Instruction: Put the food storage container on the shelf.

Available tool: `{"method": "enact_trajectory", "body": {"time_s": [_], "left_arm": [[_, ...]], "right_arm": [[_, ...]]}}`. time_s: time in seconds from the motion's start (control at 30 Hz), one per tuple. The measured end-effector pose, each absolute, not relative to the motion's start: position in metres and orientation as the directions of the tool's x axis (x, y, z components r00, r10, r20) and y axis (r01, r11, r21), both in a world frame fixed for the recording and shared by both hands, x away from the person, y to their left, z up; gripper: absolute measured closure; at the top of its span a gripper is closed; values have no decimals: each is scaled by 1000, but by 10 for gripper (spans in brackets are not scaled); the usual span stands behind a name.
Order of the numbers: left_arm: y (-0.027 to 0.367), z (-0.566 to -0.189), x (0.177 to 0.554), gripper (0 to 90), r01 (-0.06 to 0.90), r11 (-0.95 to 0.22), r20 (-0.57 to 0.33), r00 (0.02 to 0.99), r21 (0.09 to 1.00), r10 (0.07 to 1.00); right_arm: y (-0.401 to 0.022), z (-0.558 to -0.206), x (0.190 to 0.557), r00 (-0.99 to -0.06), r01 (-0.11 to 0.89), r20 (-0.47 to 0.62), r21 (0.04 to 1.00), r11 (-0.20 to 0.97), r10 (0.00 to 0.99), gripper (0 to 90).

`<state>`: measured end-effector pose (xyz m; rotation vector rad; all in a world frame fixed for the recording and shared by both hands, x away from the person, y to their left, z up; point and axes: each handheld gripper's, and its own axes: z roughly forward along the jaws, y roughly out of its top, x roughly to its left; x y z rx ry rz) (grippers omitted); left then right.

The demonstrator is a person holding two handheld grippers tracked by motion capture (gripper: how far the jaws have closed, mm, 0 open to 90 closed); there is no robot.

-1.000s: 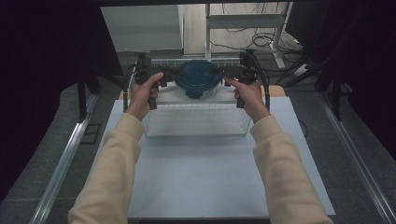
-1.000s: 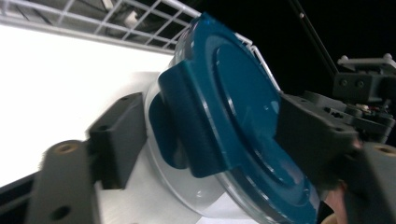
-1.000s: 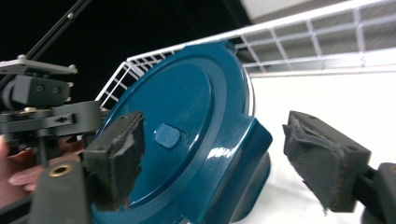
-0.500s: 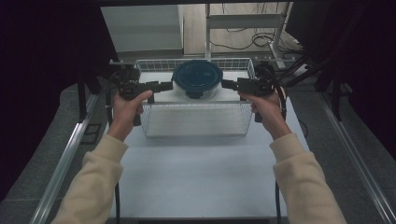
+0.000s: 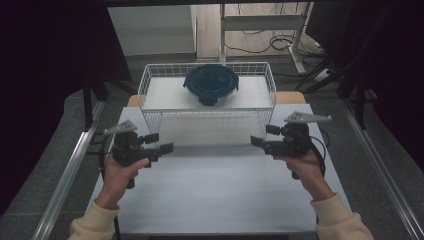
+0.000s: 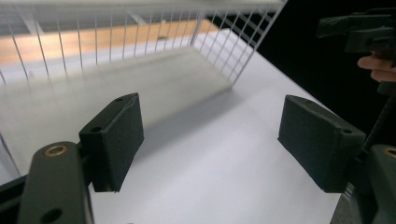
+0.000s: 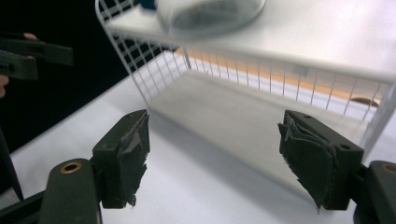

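Note:
A round clear container with a dark blue lid [image 5: 211, 82] rests on the upper shelf of a white wire basket [image 5: 150, 111] at the far side of the table. My left gripper [image 5: 162, 141] is held above the table at the basket's near left corner, open and empty. My right gripper [image 5: 261, 135] hovers at the near right corner, also open and empty. In the left gripper view the jaws of the gripper [image 6: 212, 140] stand wide apart, facing the basket [image 6: 243, 51]. In the right gripper view the gripper [image 7: 212, 154] has worn pads, and the container [image 7: 210, 11] sits above.
The white tabletop [image 5: 215, 190] stretches from the basket to the near edge. Metal rails [image 5: 65, 175] run along both sides of the table. Cables and a metal stand [image 5: 260, 30] lie on the floor behind. Dark curtains hang at left and right.
Both grippers have let go of the blue-lidded container, which now rests in the basket. Both hands have drawn back toward the near side and stand open.

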<state>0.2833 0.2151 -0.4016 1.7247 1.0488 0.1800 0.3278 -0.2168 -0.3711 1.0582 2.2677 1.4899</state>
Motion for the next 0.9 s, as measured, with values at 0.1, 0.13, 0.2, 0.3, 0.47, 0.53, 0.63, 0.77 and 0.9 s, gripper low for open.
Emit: {"method": "enact_trajectory", "body": {"time_s": [0.1, 0.13, 0.2, 0.3, 0.47, 0.53, 0.63, 0.77, 0.9], "left_arm": [[215, -433, 270, 214, 579, -67, -355, 583, 813, 730], [215, -440, 267, 214, 582, -68, -353, 578, 810, 736], [214, -453, 263, 216, 606, -97, -346, 571, 790, 744], [212, -467, 254, 217, 615, -119, -331, 565, 779, 756], [207, -483, 249, 219, 630, -151, -314, 564, 762, 764], [207, -484, 248, 220, 627, -148, -311, 560, 765, 768], [206, -483, 248, 219, 620, -151, -304, 564, 770, 768], [206, -486, 248, 212, 619, -152, -300, 563, 770, 770], [207, -494, 250, 199, 625, -171, -284, 560, 762, 778]], "right_arm": [[-221, -388, 315, -724, 438, 183, 867, 238, 665, 233], [-223, -395, 310, -726, 442, 189, 865, 239, 661, 234], [-230, -413, 301, -731, 458, 211, 857, 238, 649, 233], [-240, -435, 290, -720, 462, 218, 860, 219, 659, 240], [-251, -467, 284, -693, 517, 223, 816, 257, 685, 237], [-251, -467, 284, -693, 513, 218, 819, 257, 688, 237], [-252, -465, 284, -694, 504, 219, 828, 245, 686, 234], [-254, -466, 283, -688, 494, 211, 837, 235, 694, 221], [-255, -473, 285, -680, 484, 179, 838, 252, 711, 182]]}}
